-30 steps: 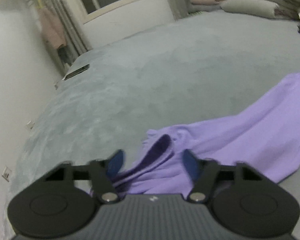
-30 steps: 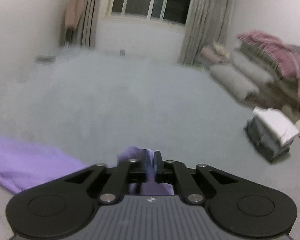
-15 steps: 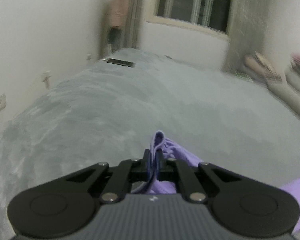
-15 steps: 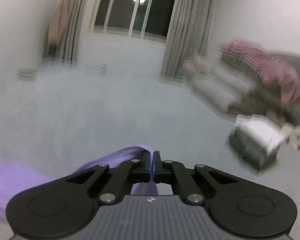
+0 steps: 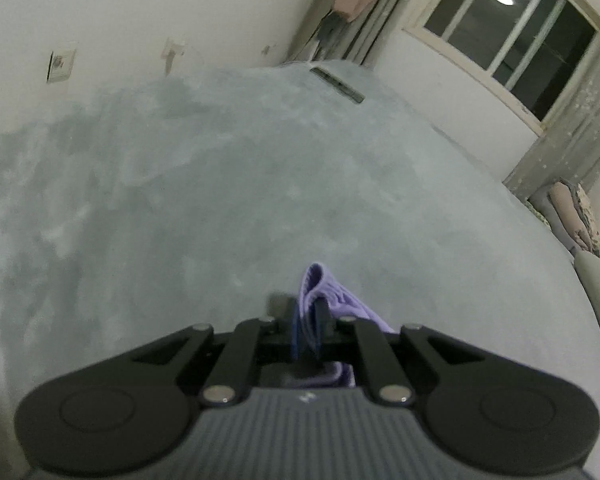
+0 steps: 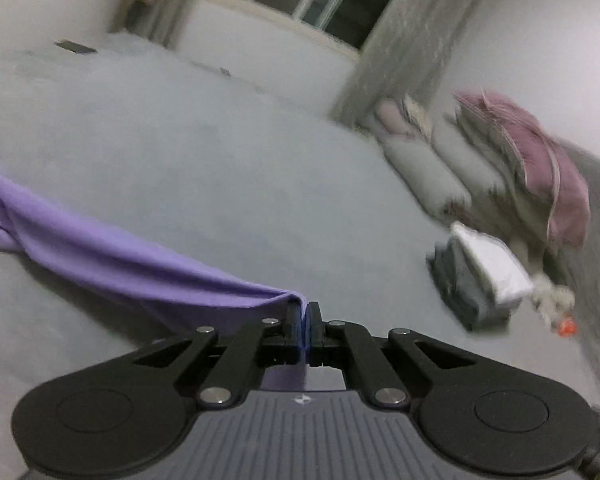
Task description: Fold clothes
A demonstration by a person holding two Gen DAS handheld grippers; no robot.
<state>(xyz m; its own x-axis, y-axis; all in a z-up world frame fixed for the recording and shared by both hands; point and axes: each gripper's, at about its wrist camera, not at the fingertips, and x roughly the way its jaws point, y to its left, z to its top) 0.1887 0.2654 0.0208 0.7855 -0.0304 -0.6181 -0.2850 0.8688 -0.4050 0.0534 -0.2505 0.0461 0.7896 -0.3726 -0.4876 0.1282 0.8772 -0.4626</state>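
Observation:
A purple garment [image 6: 120, 256] lies across a grey bed cover [image 6: 220, 152]. In the right wrist view one edge of it stretches taut from the left up to my right gripper [image 6: 304, 312], which is shut on that edge. In the left wrist view a bunched purple end [image 5: 332, 292] sticks out between the blue pads of my left gripper [image 5: 305, 308]. Those jaws are opening slightly, but the pads still pinch the fabric. More purple cloth hangs below them. The rest of the garment is hidden behind the gripper bodies.
Grey pillows [image 6: 428, 172] and a pink blanket [image 6: 548, 168] are piled at the right. A folded grey and white stack [image 6: 476, 276] sits before them. A wall with sockets [image 5: 62, 65] borders the bed's left side. A dark flat object [image 5: 338, 85] lies far back, near the window [image 5: 508, 36].
My left gripper went from open around the purple fabric to closed on it, then rolled and carried it sideways. The right gripper kept its grip, and the cloth now stretches taut to its left.

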